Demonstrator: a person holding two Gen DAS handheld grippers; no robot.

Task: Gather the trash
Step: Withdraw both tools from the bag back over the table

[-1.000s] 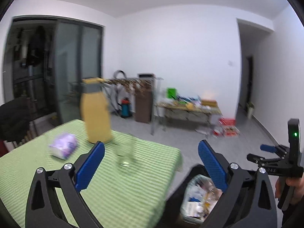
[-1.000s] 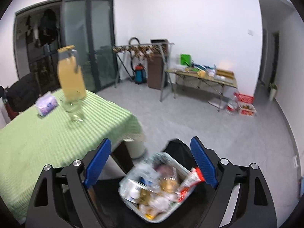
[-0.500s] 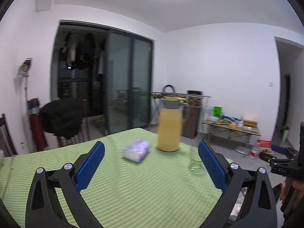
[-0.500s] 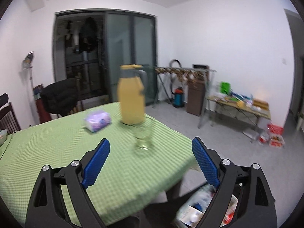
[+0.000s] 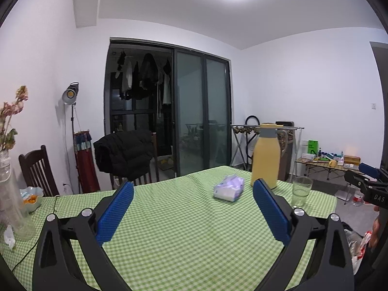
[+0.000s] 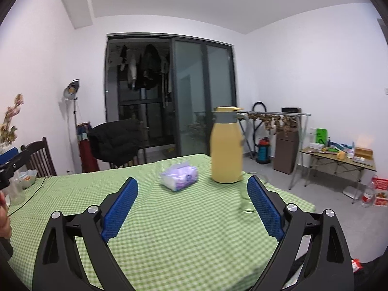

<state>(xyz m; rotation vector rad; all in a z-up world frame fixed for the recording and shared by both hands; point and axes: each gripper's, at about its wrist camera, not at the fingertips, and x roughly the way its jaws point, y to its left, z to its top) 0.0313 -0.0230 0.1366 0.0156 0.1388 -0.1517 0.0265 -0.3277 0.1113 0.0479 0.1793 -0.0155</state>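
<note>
The one thing on the table (image 5: 184,240) that reads as trash is the crumpled white tissue (image 5: 9,235), far off to the left of your left gripper (image 5: 192,212), lying on the green checked cloth and apparently touching the foot of the clear glass vase (image 5: 13,208). It will likely weigh next to nothing and collapse under the pads, so pinch it across its bunched middle and close fully; a shallow nip at an edge may just tear or slip off. Lift it away from the vase, since that tall glass with dried flowers looks easy to tip, and mind the thin black cable (image 5: 34,245) running across the cloth close by. It looks small, white and wrinkled, partly cut by the edge of the view, so its full shape cannot be told. Your left gripper hangs wide apart with nothing between its blue pads. Your right gripper (image 6: 192,206) has its jaws opening, also empty. Ahead of both, between the fingers, sit the purple tissue pack (image 6: 179,174), the yellow jug (image 6: 226,149) and the drinking glass (image 5: 301,191); I judge these are not trash. At the right edge of the left view a bag of wrappers (image 5: 356,245) shows low beside the table
</note>
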